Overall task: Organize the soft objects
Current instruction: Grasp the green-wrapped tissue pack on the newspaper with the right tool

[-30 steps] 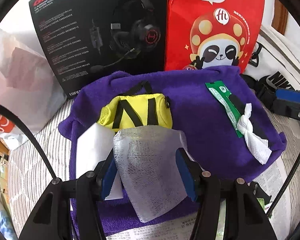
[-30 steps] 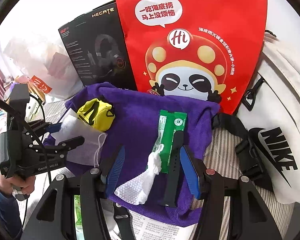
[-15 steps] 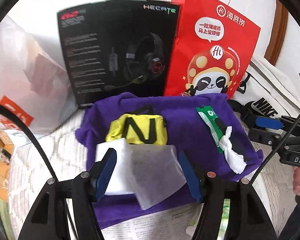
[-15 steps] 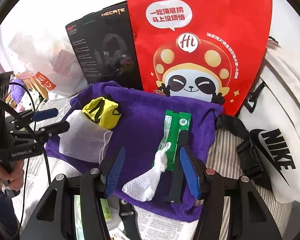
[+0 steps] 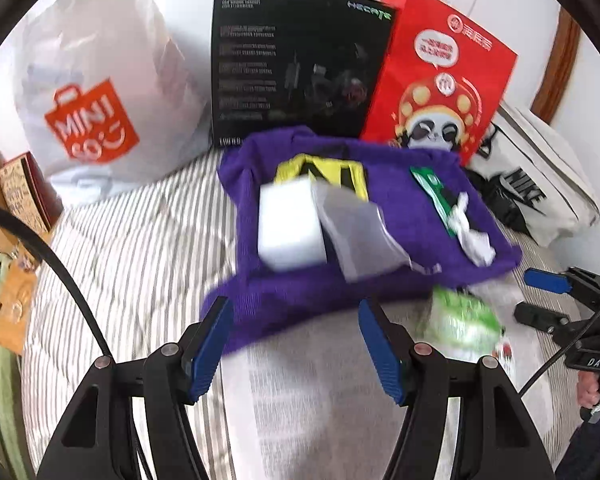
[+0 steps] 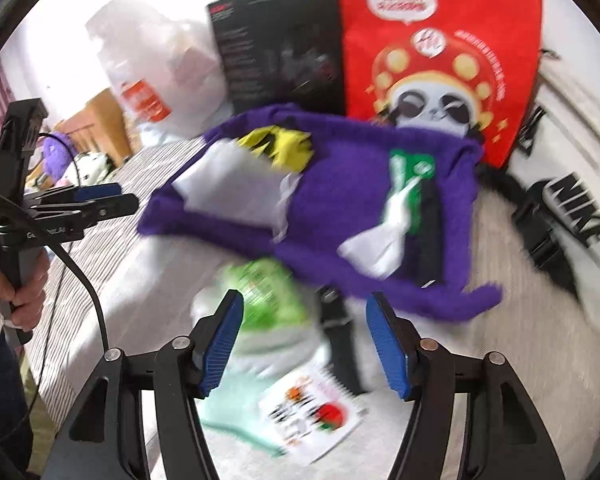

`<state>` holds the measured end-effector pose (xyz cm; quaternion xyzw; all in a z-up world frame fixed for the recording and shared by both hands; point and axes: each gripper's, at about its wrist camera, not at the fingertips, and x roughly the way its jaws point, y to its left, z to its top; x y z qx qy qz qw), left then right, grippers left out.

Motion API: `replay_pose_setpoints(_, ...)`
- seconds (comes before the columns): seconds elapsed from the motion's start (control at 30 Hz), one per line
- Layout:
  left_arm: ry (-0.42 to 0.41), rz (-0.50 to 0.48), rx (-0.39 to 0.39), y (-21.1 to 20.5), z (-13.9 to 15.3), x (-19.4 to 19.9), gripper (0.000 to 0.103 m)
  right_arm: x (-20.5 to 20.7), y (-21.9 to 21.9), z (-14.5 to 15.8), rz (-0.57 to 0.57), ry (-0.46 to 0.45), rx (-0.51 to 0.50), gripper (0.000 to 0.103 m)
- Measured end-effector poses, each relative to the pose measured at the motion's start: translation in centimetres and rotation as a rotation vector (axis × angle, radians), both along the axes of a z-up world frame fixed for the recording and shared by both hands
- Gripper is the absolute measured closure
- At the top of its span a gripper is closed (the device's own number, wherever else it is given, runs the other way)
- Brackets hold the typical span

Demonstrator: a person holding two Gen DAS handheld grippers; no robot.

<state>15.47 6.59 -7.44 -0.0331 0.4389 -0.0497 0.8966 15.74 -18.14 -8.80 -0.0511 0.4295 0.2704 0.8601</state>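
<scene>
Both grippers, left [image 5: 296, 340] and right [image 6: 304, 340], spread and empty, have pulled back from the towel [image 5: 380, 280]; one mask [image 5: 356, 232] and one pouch [image 5: 320, 172] lie at its left edge.

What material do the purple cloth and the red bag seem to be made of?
Purple cloth: seems a soft, matte fabric, perhaps fleece or towel; its edges look fuzzy and it drapes in folds. Red bag: probably coated paper with a slight sheen; it stands stiffly with sharp edges and printed art. Motion blur leaves both uncertain.

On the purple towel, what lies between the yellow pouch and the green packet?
Only bare purple towel separates the yellow pouch from the green packet, in the right wrist view.
</scene>
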Motion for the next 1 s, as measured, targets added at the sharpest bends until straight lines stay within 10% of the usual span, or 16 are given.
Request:
replay_pose_setpoints(0.37, 0.038, -0.054, -0.054, -0.3, -2.5, -5.1, 0.040, 1.8, 4.7, -4.3, 0.020, 0.094, -0.041, 0.032)
replay_pose_setpoints(0.5, 0.051, -0.062, -0.068, -0.1, -3.1, -6.1, 0.040, 1.5, 5.0, -4.2, 0.043, 0.116, 0.015, 0.073)
replay_pose_setpoints(0.63, 0.050, -0.089, -0.050, -0.3, -3.4, -7.0, 0.040, 0.7, 5.1, -3.8, 0.046, 0.102, 0.007, 0.072)
replay_pose_setpoints(0.8, 0.046, -0.098, -0.069, -0.2, -3.4, -7.3, 0.040, 0.7, 6.1, -3.2, 0.063, 0.039, -0.034, 0.036)
replay_pose_setpoints(1.0, 0.041, -0.095, -0.070, -0.3, -3.1, -7.6, 0.040, 2.0, 8.8, -3.5, 0.136, 0.043, -0.019, 0.039)
